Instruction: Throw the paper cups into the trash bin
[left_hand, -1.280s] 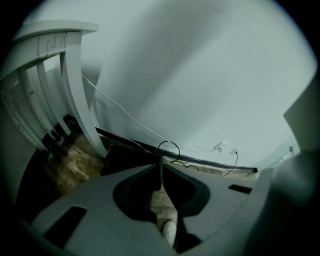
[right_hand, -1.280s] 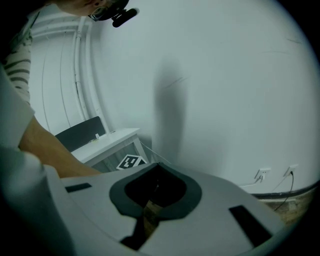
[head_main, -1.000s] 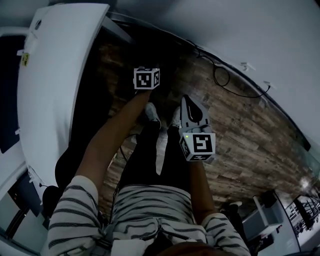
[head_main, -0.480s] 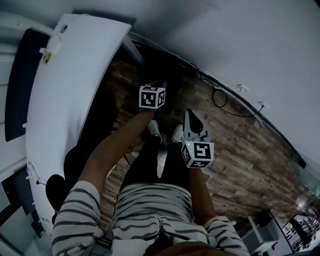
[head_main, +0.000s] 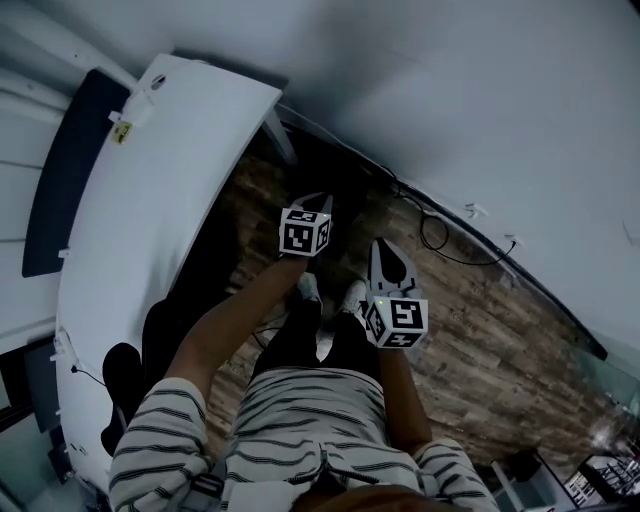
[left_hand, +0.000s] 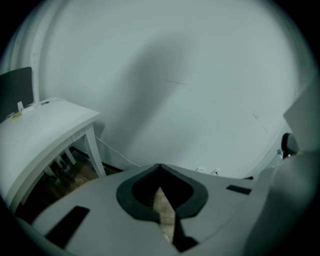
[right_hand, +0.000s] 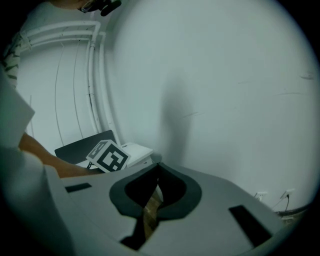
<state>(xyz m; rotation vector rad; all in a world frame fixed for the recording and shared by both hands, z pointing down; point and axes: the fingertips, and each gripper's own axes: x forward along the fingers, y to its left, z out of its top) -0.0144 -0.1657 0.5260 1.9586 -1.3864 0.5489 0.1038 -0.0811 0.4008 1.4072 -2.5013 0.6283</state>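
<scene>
Head view, steeply down: left gripper (head_main: 318, 203) held up just right of the white table's (head_main: 150, 200) far end, above the wood floor (head_main: 480, 330). Right gripper (head_main: 380, 245) on its far side from the table, the person's shoes (head_main: 352, 297) showing between the two. Left gripper view: jaws clenched, tips meeting, nothing gripped; faces the wall (left_hand: 200, 75), the table's leg (left_hand: 95, 150) at left. Right gripper view: jaws likewise pressed together and empty; catches the left gripper's marker cube (right_hand: 107, 156) on the table side. Black cable (head_main: 440, 235) at the wall's foot, well right of the table. Cannot tell where the paper cups and trash bin are: shown by no view.
</scene>
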